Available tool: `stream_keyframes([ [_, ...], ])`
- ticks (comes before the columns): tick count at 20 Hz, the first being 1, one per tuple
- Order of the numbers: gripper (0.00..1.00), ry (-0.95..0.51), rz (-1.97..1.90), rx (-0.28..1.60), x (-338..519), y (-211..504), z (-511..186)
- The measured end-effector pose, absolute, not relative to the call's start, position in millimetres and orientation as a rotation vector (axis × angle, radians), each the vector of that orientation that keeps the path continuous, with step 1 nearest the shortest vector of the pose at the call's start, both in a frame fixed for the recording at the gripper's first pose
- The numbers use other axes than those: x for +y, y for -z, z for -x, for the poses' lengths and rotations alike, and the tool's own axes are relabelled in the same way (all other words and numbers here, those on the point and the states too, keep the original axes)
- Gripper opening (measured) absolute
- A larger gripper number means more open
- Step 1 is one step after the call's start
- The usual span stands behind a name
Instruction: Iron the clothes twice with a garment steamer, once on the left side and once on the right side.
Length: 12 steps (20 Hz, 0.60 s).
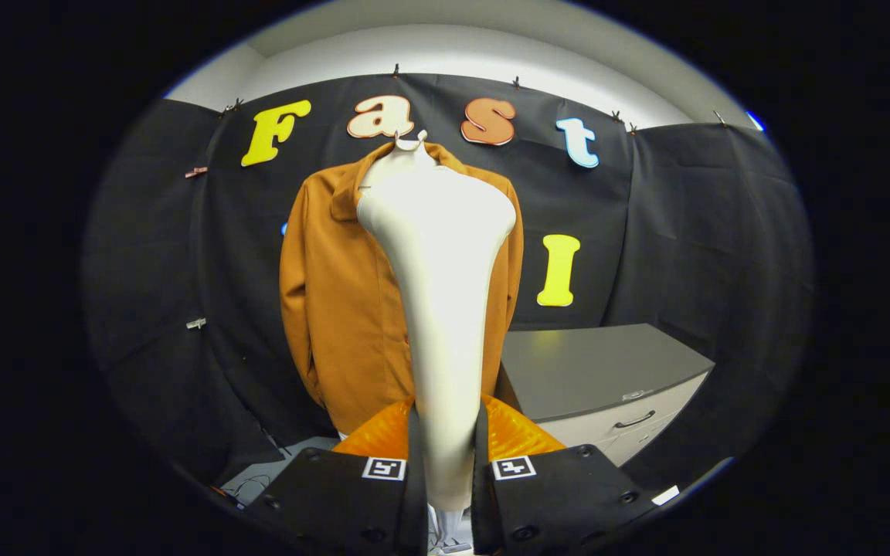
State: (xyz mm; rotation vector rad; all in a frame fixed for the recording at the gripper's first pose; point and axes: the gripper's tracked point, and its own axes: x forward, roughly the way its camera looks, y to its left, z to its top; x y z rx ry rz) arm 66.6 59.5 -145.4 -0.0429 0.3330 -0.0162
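Gripper [445, 463] clamping white garment steamer [441, 293] handle, both fingers pressing. Steamer head rising toward 12 o'clock, overlapping brown jacket [337, 309] hanging beyond on booth wall. Grey cabinet [599, 371] sitting at 3 o'clock of jacket.

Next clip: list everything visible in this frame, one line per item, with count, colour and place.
garment steamer: one, cream white, upright between the fingers, its head raised in front of the jacket.
jacket: one, rust brown, hanging against the black cloth wall beyond the steamer.
hanger hook: one, pale, at the jacket's collar.
cabinet: one, grey top with light drawer fronts and dark handles, beside the jacket, beyond the fingers.
black cloth wall: one, black, behind everything.
clips: several, small, pinned on the cloth.
cables: a few, dark, on the floor below the jacket.
tool: one, both fingers pressed on the steamer's handle.
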Motion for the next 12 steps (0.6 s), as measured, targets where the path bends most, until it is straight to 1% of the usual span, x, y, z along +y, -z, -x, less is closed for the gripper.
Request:
stream_keyframes([
  [5, 0.26, 0.024, 0.024, 0.274, 47, 104, -58],
  [12, 0.26, 0.023, 0.002, 0.216, 34, 72, -42],
])
